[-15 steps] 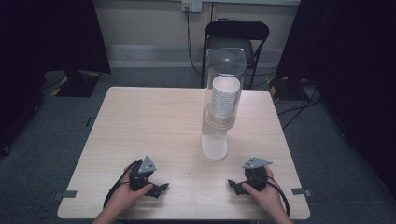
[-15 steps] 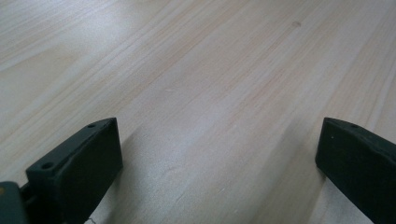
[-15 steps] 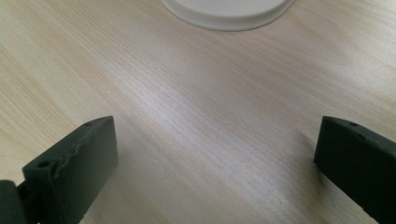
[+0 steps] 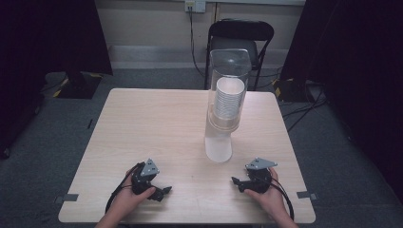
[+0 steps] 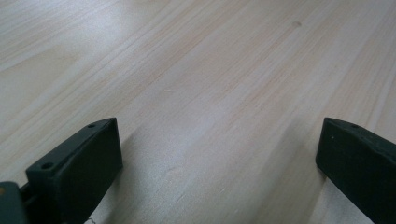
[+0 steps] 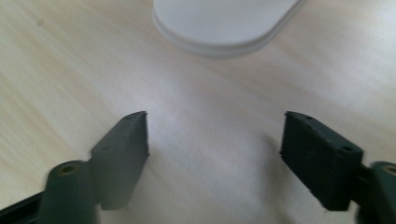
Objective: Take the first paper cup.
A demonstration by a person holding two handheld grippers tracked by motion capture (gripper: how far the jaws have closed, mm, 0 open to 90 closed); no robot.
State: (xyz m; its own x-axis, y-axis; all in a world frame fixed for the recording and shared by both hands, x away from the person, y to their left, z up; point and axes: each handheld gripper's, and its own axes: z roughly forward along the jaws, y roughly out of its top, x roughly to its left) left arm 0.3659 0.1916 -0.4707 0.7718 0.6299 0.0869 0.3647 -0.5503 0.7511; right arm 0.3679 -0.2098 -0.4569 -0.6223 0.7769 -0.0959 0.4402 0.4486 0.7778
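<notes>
On pale wood-grain table (image 4: 157,123): clear cylindrical dispenser (image 4: 227,80), ribbed white cup stack (image 4: 228,97); left tongs (image 4: 160,193), right tongs (image 4: 239,182) open, empty.

Left gripper (image 5: 219,163) jaws spread over bare table (image 5: 210,70).

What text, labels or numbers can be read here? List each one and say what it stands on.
None can be read. The clear dispenser, the white cups, the white base, the table and both grippers, left and right, bear no visible print. The wall socket is too small to show any marking.
</notes>
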